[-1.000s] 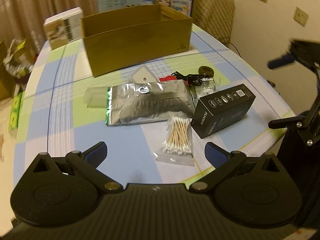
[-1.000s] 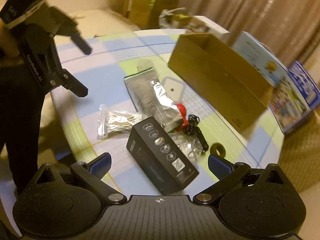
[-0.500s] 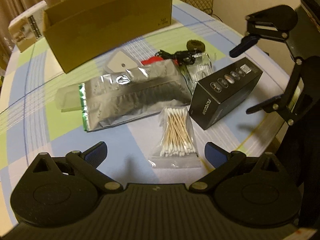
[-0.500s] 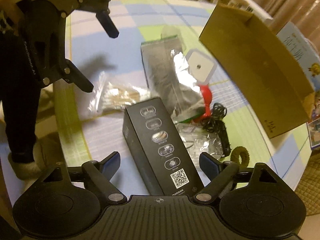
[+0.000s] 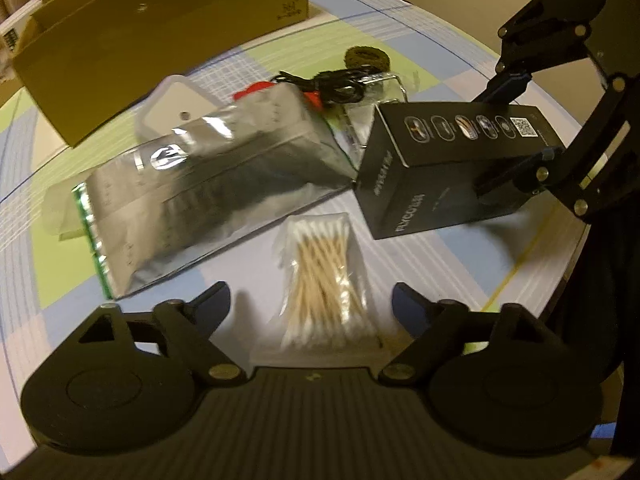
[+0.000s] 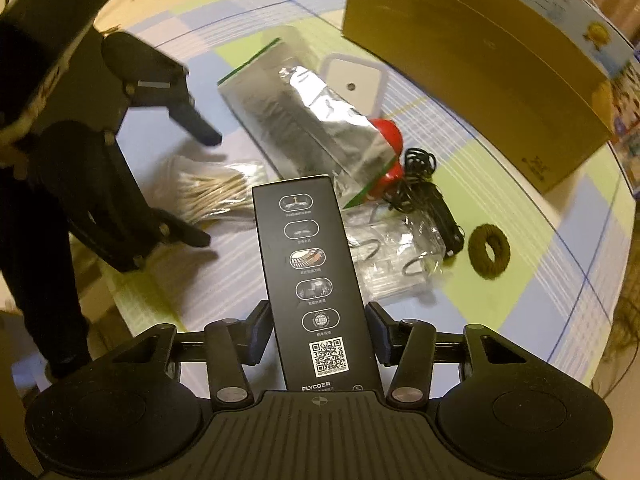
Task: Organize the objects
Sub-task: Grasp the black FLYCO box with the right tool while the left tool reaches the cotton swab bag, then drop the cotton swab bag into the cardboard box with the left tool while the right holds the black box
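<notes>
My right gripper [image 6: 316, 334] is shut on the near end of a long black box [image 6: 310, 264], which also shows in the left wrist view [image 5: 452, 168]; one end looks slightly lifted. My left gripper [image 5: 310, 302] is open, low over a clear bag of cotton swabs [image 5: 324, 280] that lies between its fingers; the bag also shows in the right wrist view [image 6: 212, 192]. A silver foil pouch [image 5: 208, 188] lies left of the black box. An open cardboard box [image 5: 160, 36] stands at the back of the table.
A white square item [image 6: 352, 80], a red object [image 6: 386, 140], a black cable [image 6: 424, 184], a clear plastic pack [image 6: 396, 256] and a brown ring [image 6: 490, 252] lie near the pouch. Printed boxes [image 6: 568, 16] stand behind the cardboard box. The table edge [image 5: 560, 280] is close on the right.
My right gripper has moved in and closed on the black box. My left gripper has dropped and moved forward so the cotton swab bag lies between its open fingers.
</notes>
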A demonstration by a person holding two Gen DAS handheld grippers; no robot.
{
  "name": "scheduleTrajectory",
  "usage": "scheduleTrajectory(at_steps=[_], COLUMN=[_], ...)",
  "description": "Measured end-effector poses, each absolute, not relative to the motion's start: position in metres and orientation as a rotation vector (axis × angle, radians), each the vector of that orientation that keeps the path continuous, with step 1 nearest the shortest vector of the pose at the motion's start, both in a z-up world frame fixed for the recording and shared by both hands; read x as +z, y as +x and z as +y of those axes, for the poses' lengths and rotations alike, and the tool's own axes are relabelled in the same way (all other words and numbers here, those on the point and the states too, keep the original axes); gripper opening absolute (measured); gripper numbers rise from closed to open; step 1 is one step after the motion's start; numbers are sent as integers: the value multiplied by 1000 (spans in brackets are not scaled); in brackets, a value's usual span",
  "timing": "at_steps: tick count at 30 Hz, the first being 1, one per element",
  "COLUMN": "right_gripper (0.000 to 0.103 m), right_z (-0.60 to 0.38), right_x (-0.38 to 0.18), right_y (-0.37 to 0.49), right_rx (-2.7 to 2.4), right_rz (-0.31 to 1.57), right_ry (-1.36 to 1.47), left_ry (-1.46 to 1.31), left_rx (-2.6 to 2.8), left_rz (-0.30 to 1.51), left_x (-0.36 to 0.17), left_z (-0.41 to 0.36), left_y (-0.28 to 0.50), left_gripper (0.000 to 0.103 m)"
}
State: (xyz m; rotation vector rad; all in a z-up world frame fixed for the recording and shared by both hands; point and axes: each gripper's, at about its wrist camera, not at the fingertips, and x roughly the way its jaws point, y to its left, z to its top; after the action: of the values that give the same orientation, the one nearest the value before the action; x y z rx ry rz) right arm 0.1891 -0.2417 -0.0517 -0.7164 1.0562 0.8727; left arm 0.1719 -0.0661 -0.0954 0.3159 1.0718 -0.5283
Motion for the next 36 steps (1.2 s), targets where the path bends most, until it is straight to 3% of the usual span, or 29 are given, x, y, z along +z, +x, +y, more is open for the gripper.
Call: scheduleTrajectory(at_steps=[7,9,11,23,36], right_gripper=[45,45,41,41,41], right_z=[-236,-237,-241,-261,-257], right_x=[-61,-67,-67,-14,70], right_y=[177,174,174,156,184], right_rx=[898,886,871,798,715], right_rz=[1095,1088,1090,995,860], right_ry=[-728,-734,-689,-547,-452], left_ry=[322,313,304,292,213], left_rx=[-527,-517,-499,-467,-414], left_rz=[1092,1094,1100,1054,930], left_x=[-102,-100,-98,-60,29], left_z=[-73,-71,-69,-57,-28], left_y=[175,175,176,158,183], left_gripper=[48,31,25,22,22])
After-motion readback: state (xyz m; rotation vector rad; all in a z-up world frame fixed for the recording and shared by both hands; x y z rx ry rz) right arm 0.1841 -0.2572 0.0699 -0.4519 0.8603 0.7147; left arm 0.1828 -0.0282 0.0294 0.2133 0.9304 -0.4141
